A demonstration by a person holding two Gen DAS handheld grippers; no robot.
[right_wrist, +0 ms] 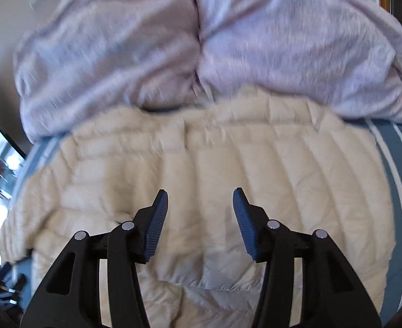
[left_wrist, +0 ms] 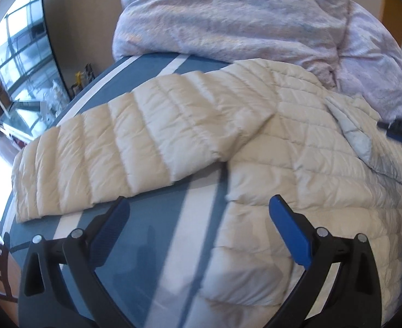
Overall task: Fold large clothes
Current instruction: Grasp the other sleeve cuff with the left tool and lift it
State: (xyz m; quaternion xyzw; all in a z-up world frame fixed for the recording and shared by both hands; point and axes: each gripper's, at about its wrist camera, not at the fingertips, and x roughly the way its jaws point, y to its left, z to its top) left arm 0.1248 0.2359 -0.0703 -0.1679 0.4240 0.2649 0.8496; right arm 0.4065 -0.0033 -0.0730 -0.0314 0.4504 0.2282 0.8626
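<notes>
Left gripper [left_wrist: 198,205]: my jaws spread, holding nothing, above the striped sheet [left_wrist: 157,246].
Jacket [left_wrist: 296,142]: cream quilted, flat on the bed, one sleeve [left_wrist: 113,147] stretched left (lilac duvet [left_wrist: 228,13] bunched behind).
Right gripper [right_wrist: 201,199]: my jaws apart, empty, over the jacket.

Left tongs [left_wrist: 199,205] and right tongs [right_wrist: 201,198], both agape, empty.

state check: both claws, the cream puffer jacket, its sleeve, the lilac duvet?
left claw: open, empty, above the striped sheet
right claw: open, empty, over the jacket
puffer jacket: spread on the bed, not folded
sleeve: stretched out sideways, flat on the sheet
duvet: bunched up beyond the jacket
</notes>
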